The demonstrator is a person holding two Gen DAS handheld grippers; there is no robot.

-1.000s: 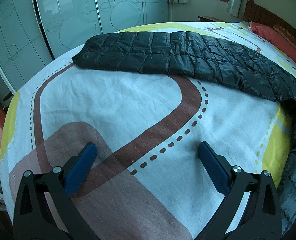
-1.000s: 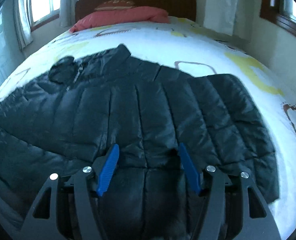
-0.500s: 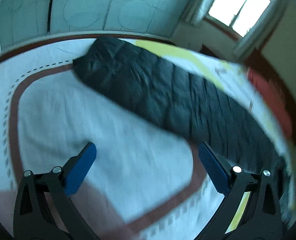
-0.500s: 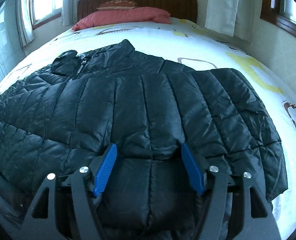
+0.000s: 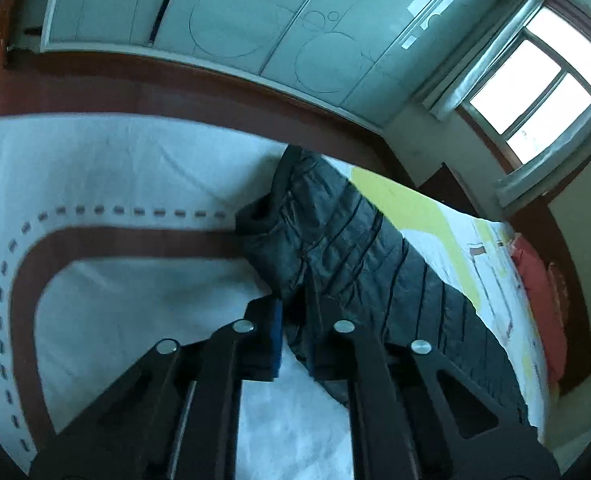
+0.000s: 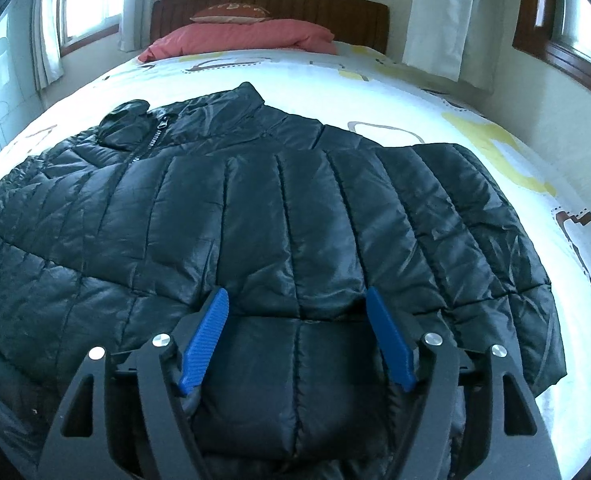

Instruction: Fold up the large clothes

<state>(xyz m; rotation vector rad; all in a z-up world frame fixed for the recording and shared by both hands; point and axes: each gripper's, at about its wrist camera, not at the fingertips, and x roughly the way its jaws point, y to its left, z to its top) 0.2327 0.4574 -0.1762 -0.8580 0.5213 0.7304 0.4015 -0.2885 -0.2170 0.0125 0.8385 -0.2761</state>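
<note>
Swung across the bed [image 5: 127, 288] within a second, the left claw [image 5: 295, 332] now pinches the sleeve [image 5: 315, 240] of a black puffer jacket [image 6: 295, 216] spread on the bedsheet; the right claw [image 6: 297, 336] hovers, spread wide, over its hem.

1. Bare bedsheet [image 5: 143, 312] lay open left of the jacket sleeve [image 5: 335, 240].
2. The spread jacket [image 6: 295, 220] covered the near bed.
3. Pillows [image 6: 243, 36] and headboard [image 6: 271, 2] blocked the far end.
</note>
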